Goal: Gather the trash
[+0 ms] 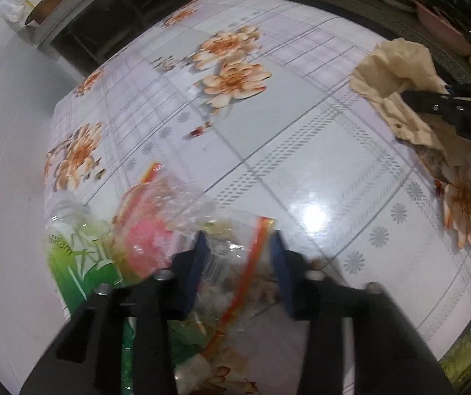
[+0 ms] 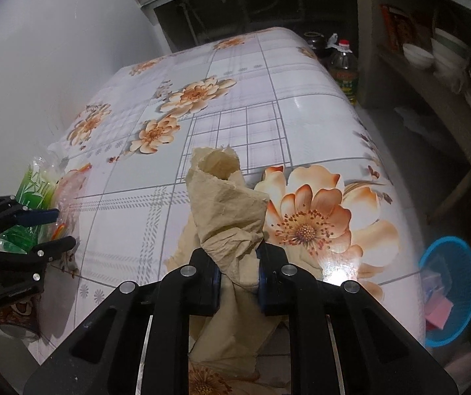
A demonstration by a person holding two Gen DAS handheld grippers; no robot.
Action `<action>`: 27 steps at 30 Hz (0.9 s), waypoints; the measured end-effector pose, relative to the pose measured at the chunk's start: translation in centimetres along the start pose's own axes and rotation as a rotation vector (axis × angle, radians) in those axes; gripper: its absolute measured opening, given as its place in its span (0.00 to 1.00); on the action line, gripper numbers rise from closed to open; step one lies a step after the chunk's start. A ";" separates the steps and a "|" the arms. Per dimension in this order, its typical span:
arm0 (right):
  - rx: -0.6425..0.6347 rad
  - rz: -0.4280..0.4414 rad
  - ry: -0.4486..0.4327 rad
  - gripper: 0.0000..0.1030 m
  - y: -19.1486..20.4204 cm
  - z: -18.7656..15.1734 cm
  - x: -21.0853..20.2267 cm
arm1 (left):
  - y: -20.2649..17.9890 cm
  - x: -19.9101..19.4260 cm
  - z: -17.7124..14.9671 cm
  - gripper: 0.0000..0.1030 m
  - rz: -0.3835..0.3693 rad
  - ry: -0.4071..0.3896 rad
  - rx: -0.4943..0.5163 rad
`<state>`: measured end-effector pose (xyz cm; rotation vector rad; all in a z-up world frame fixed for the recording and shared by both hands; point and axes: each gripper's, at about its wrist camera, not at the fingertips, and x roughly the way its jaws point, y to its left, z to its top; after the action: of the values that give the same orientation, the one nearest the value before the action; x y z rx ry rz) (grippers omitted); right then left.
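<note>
Two wrist views of a trash-collecting task on a floral tablecloth (image 1: 301, 171). The right gripper (image 2: 238, 271) is shown nearly closed, its blue pads pinching a crumpled beige tissue (image 2: 225, 204); most of the tissue stands up ahead of the fingertips and a tail hangs behind them, so the pinch is judged to lie mid-wad for a secure lift. The left gripper (image 1: 238, 256) is shown partly open, its fingers straddling a clear plastic bag (image 1: 222, 250) with an orange strip; whether the pads already press on the film cannot be told. A green printed wrapper (image 1: 77, 263) lies just left of the left finger. A blue basket (image 2: 453, 286), below the table edge to the right of the right fingers, is judged the likely destination.
</note>
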<state>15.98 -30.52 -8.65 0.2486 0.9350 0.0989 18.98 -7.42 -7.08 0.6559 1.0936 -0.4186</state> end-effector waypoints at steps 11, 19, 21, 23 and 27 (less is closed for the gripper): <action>0.032 0.025 -0.020 0.15 -0.8 -0.5 -0.4 | -2.1 -4.4 0.7 0.14 -0.099 -0.220 -0.016; 0.049 0.033 -0.021 0.15 -1.0 -0.5 -0.5 | -6.4 -5.9 -0.2 0.38 -0.215 -0.282 0.091; 0.054 0.040 -0.020 0.15 -1.2 -0.5 -0.6 | -6.5 -5.6 -0.6 0.49 -0.194 -0.254 0.090; 0.058 0.047 -0.020 0.15 -1.3 -0.5 -0.6 | -6.2 -5.7 -0.9 0.58 -0.193 -0.241 0.061; 0.060 0.051 -0.021 0.15 -1.4 -0.6 -0.6 | -5.2 -6.1 -1.8 0.67 -0.224 -0.231 -0.051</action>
<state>15.13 -31.89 -8.85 0.3287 0.9116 0.1145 12.11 -10.11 -3.56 0.4296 0.9566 -0.6409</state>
